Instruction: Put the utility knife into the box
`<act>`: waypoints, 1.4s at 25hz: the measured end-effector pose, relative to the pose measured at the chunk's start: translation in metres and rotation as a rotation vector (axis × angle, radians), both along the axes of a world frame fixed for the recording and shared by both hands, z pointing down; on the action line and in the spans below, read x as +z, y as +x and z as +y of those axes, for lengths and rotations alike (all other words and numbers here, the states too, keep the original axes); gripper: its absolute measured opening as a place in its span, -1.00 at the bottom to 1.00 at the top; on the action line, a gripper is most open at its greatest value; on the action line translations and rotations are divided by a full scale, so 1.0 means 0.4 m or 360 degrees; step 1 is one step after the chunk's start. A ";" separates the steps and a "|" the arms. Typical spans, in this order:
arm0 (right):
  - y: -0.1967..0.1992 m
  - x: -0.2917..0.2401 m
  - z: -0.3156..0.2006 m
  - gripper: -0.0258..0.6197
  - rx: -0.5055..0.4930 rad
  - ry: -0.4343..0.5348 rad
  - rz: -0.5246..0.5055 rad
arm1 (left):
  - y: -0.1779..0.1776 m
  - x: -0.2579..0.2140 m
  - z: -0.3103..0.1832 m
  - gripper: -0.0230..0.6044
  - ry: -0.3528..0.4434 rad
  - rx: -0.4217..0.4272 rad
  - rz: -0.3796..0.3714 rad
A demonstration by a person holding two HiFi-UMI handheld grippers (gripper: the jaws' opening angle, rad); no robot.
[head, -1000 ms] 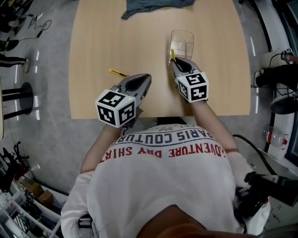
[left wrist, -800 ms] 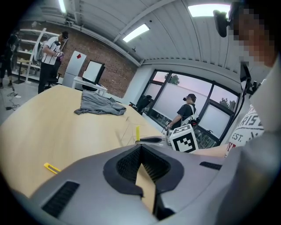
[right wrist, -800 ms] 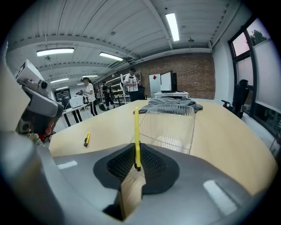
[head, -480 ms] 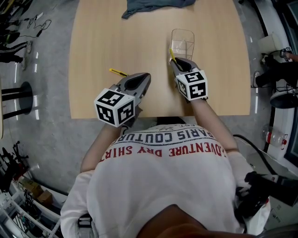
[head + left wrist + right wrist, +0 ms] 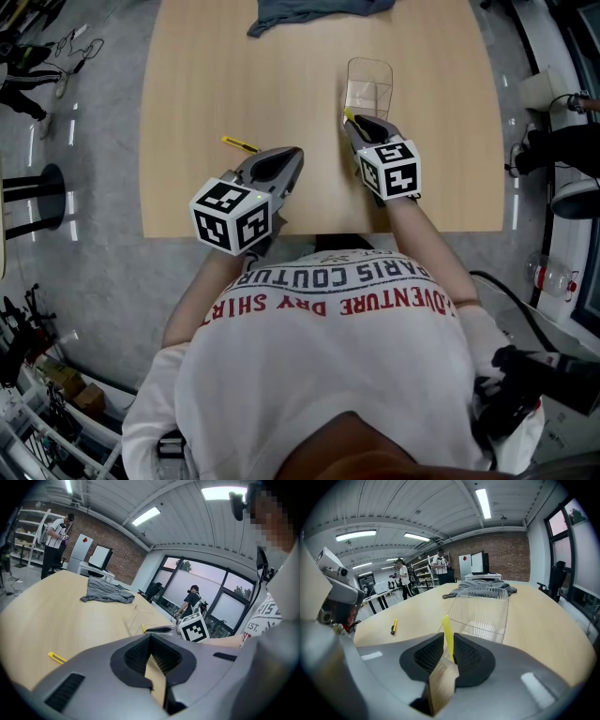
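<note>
The right tool (image 5: 356, 126) is clamped on a yellow utility knife (image 5: 448, 634), which stands up thin and edge-on between its jaws. The knife is not in the box: it sits just before the near left corner of the clear plastic box (image 5: 367, 80), and whether it touches the wall cannot be told. The box stands open-topped on the right half of the wooden surface (image 5: 206, 75), about midway between its near and far edges.

The left tool (image 5: 292, 159) is over the near edge of the surface, left of the middle, its jaws closed together at the tips with nothing between them. A second yellow knife (image 5: 239, 144) lies flat on the surface just beyond it, well apart from the box. A grey cloth (image 5: 300, 14) lies crumpled at the far edge. People stand in the room beyond the surface.
</note>
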State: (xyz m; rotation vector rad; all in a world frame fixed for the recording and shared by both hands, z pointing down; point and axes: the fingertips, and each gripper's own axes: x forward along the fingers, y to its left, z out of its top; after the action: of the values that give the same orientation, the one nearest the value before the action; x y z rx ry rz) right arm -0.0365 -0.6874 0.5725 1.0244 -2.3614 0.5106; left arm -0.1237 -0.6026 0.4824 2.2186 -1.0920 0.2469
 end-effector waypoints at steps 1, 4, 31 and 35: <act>0.003 0.000 -0.002 -0.79 0.0007 0.0000 -0.0006 | 0.001 0.000 -0.001 -0.93 0.0000 0.0001 0.0001; 0.013 -0.010 -0.015 -0.75 0.0024 0.0034 -0.0026 | 0.006 0.001 -0.008 -0.93 0.0003 0.0002 0.0006; 0.183 -0.393 0.940 -0.92 -0.0394 0.0021 -0.0536 | 0.274 -0.169 0.707 -0.93 0.0303 0.0432 -0.0025; 0.331 -0.344 1.164 -0.92 -0.0367 0.0000 -0.0547 | 0.426 -0.089 0.923 -0.93 0.0232 0.0442 0.0017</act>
State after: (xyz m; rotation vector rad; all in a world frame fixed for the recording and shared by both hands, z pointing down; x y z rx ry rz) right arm 0.0958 -0.2219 0.4350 0.6931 -2.7362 0.6392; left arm 0.0468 -0.2334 0.4467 2.4992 -0.8156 0.2803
